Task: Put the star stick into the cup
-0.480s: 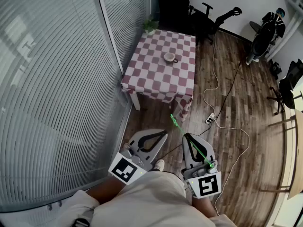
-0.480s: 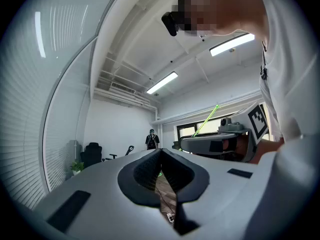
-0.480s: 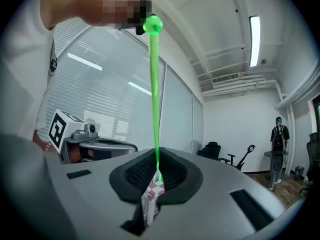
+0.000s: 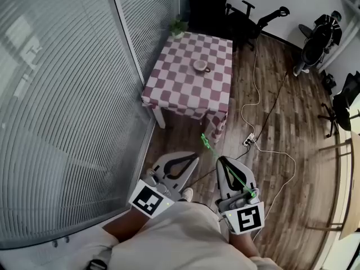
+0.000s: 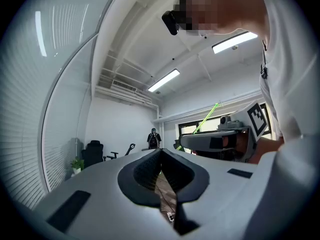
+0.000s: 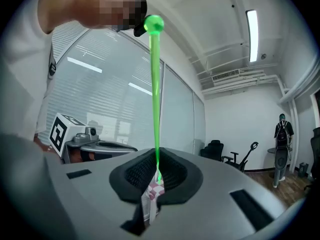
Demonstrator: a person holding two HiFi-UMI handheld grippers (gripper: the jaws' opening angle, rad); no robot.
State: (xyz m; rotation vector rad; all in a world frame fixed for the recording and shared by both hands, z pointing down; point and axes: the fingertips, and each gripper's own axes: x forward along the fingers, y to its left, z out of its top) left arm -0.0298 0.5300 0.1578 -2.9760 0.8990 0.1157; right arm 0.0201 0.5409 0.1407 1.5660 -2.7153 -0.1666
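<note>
Jaws of right gripper (image 4: pixel 220 160) clamp star stick (image 4: pixel 208 145); left gripper (image 4: pixel 194 158) closed.

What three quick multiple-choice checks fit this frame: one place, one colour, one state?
1. Where is the cup?
A. on a shelf
B. in a sink
C. on the checked table

2. What colour is the stick?
A. red
B. green
C. blue

3. How do the jaws of the right gripper stand?
A. shut on the stick
B. wide open and empty
C. shut on a spoon

Answers:
1. C, the head view shows the cup on the tabletop.
2. B, the stick is bright green in the head view and the right gripper view.
3. A, the right gripper view shows the jaws pinched on the stick's shaft.
</note>
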